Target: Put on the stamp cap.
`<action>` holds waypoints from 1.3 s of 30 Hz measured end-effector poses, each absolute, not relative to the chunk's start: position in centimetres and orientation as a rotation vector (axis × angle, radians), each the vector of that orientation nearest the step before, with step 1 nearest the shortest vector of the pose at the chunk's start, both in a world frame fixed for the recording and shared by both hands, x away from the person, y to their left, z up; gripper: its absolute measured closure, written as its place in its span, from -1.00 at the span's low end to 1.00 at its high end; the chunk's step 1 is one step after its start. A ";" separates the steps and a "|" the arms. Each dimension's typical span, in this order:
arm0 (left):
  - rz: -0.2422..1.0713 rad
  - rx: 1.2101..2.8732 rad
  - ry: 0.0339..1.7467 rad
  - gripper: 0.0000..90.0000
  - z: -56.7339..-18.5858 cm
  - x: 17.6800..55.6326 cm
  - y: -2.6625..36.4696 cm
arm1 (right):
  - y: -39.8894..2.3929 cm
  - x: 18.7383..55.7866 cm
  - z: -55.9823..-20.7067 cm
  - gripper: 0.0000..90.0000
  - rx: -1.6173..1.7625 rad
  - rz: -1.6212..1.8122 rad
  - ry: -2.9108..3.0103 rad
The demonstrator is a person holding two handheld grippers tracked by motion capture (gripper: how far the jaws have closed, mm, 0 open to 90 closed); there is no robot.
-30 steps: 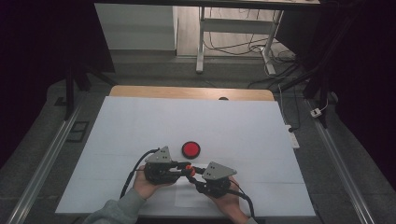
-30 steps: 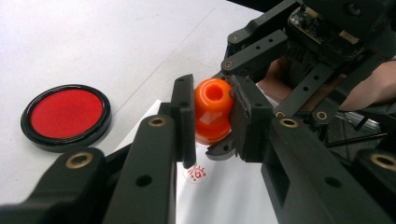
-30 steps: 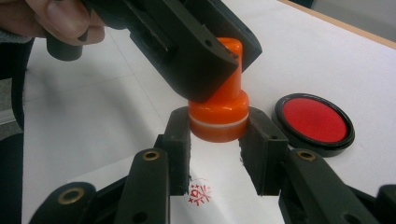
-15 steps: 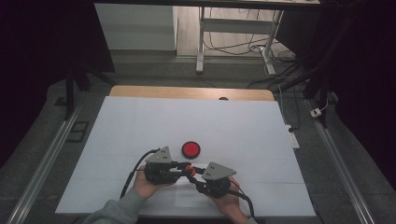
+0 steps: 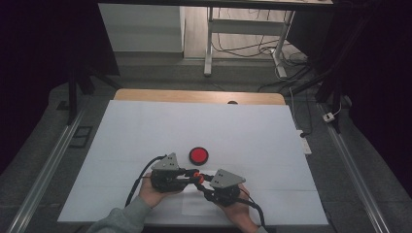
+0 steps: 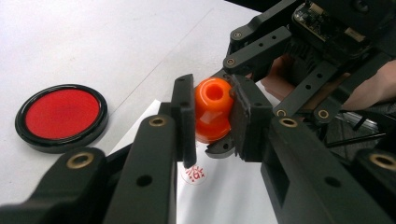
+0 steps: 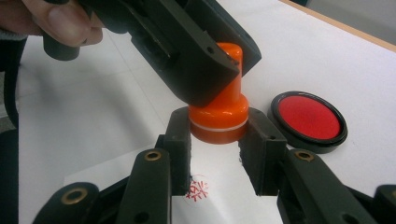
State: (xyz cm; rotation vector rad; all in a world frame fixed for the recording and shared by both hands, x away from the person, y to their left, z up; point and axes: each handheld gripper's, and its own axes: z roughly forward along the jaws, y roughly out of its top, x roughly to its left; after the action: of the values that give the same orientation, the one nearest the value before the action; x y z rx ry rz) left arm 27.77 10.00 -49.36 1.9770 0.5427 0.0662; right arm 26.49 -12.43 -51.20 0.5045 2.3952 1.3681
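Observation:
An orange stamp (image 5: 196,175) hangs just above a white sheet of paper (image 5: 199,208) near the table's front edge. My left gripper (image 6: 212,116) is shut on its rounded handle (image 6: 213,95). My right gripper (image 7: 218,129) is shut on its wider base (image 7: 218,120) from the opposite side. In the high view, the left gripper (image 5: 192,173) and the right gripper (image 5: 199,180) meet nose to nose at the stamp. A red stamped mark (image 7: 198,189) sits on the paper under the stamp, also visible as the mark (image 6: 195,173) in the left gripper view.
A round red ink pad (image 5: 198,155) in a black case lies open on the white table cover (image 5: 145,126), just beyond the grippers. The wooden table edge (image 5: 194,96) runs along the far side. Cables trail from both grippers toward the person.

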 end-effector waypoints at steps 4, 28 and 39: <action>0.072 1.971 0.539 0.61 -49.4 27.7 10.0 | -12.5 26.5 -51.2 0.43 0.501 1.364 2.396; 0.081 1.964 0.549 0.61 -49.9 27.7 9.6 | -12.6 26.7 -51.3 0.43 0.499 1.334 2.410; 0.061 1.959 0.565 0.61 -49.9 27.8 9.7 | -12.7 26.7 -51.3 0.42 0.503 1.341 2.415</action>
State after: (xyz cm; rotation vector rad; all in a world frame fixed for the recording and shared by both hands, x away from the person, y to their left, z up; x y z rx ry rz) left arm 27.82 9.66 -49.90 1.9586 0.5651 0.0610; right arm 26.74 -12.74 -51.28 0.5028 2.4149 1.3406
